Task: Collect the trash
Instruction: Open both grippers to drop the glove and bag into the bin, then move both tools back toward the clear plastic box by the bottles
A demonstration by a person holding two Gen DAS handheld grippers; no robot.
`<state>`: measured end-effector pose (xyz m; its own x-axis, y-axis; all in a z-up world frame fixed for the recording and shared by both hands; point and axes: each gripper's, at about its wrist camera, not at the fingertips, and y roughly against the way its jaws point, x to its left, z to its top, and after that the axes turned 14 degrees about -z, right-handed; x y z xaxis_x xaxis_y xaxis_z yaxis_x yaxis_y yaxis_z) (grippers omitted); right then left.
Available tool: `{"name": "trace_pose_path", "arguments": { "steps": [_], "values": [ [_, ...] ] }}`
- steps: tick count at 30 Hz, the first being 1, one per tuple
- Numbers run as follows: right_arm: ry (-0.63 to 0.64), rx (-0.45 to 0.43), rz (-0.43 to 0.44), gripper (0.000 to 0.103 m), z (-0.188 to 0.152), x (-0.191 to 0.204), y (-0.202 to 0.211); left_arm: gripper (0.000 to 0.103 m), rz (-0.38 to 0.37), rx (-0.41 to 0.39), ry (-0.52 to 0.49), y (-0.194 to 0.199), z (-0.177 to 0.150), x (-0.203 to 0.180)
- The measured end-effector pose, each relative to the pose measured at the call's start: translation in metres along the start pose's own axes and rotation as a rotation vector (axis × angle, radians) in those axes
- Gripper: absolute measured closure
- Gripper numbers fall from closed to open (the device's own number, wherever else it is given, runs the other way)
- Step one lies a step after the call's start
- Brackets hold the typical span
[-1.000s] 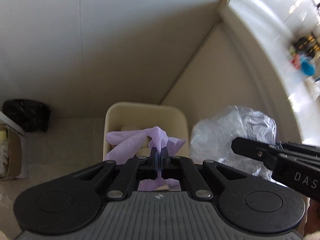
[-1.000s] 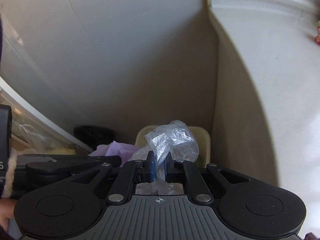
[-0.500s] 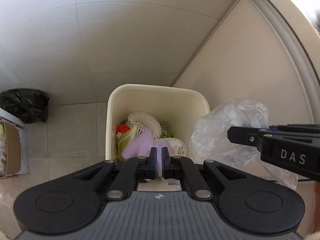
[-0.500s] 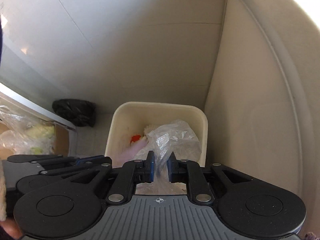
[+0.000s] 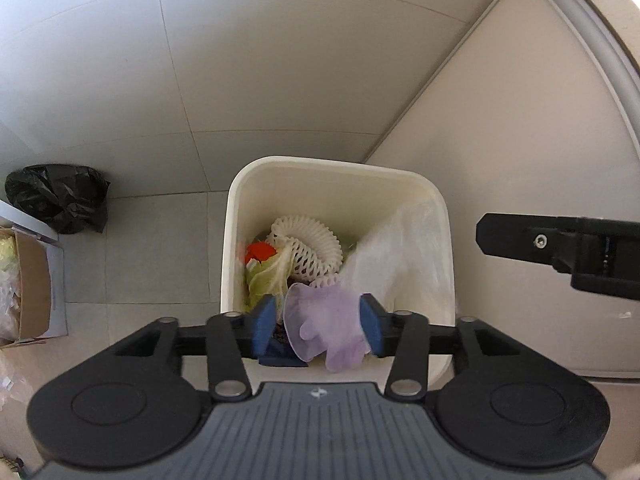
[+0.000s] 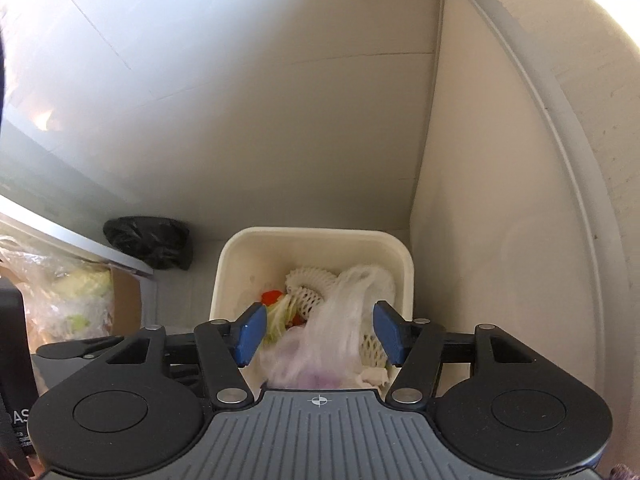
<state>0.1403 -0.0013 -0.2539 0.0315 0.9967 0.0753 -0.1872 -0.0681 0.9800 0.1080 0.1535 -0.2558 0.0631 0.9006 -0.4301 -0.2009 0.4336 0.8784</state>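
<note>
Bin (image 5: 240,240) floor hidden beneath blurred bag (image 5: 404,252)

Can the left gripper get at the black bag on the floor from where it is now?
Probably yes. The left gripper is open above the bin, with the purple glove loose between its pads, and the black bag lies beside the bin with bare floor between them.

Tiled floor (image 5: 156,240) — bin (image 5: 320,168), black bag (image 5: 60,196)
</note>
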Motion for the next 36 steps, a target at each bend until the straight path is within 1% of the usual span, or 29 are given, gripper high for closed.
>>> {"name": "trace_pose_path", "arguments": {
  "steps": [2,7,8,15,17,19,22,25,27,30,31,32,34,36],
  "values": [
    [-0.002,0.000,0.000,0.044,0.002,-0.002,0.003,0.056,0.000,0.003,0.001,0.001,-0.001,0.000],
    [-0.010,-0.003,0.005,0.044,0.007,0.003,0.003,0.043,0.005,-0.004,-0.001,0.000,-0.002,-0.003],
    [-0.011,-0.004,0.007,0.043,0.007,0.009,-0.005,0.042,0.006,-0.004,-0.002,-0.003,-0.001,-0.002],
    [-0.004,-0.031,0.025,0.042,0.007,0.007,0.013,0.033,0.015,-0.014,-0.003,0.000,0.000,-0.003],
    [-0.003,-0.040,0.029,0.038,0.008,0.006,0.020,0.030,0.017,-0.018,-0.012,0.003,0.000,-0.006],
    [-0.009,-0.052,0.034,0.035,0.008,0.005,0.028,0.022,0.023,-0.022,-0.027,0.005,0.000,-0.008],
    [-0.012,-0.064,0.050,0.032,0.006,0.003,0.039,0.014,0.039,-0.027,-0.032,0.010,-0.001,-0.009],
    [-0.001,-0.082,0.058,0.028,0.003,0.002,0.051,0.010,0.035,-0.022,-0.027,0.015,-0.002,-0.009],
    [0.011,-0.093,0.059,0.028,0.001,0.003,0.060,0.008,0.040,-0.020,-0.035,0.020,-0.004,-0.012],
    [0.045,-0.135,0.065,0.028,-0.002,0.005,0.079,0.006,0.047,-0.028,-0.046,0.029,-0.006,-0.014],
    [0.055,-0.151,0.068,0.027,-0.004,0.004,0.087,0.005,0.047,-0.031,-0.048,0.032,-0.006,-0.015],
    [0.063,-0.168,0.071,0.023,-0.005,0.003,0.094,0.005,0.045,-0.035,-0.052,0.036,-0.006,-0.016],
    [0.071,-0.204,0.076,0.018,-0.007,0.001,0.108,0.004,0.044,-0.044,-0.064,0.044,-0.005,-0.019],
    [0.074,-0.239,0.085,0.017,-0.009,-0.003,0.121,0.004,0.054,-0.055,-0.077,0.052,-0.003,-0.023]
  ]
}}
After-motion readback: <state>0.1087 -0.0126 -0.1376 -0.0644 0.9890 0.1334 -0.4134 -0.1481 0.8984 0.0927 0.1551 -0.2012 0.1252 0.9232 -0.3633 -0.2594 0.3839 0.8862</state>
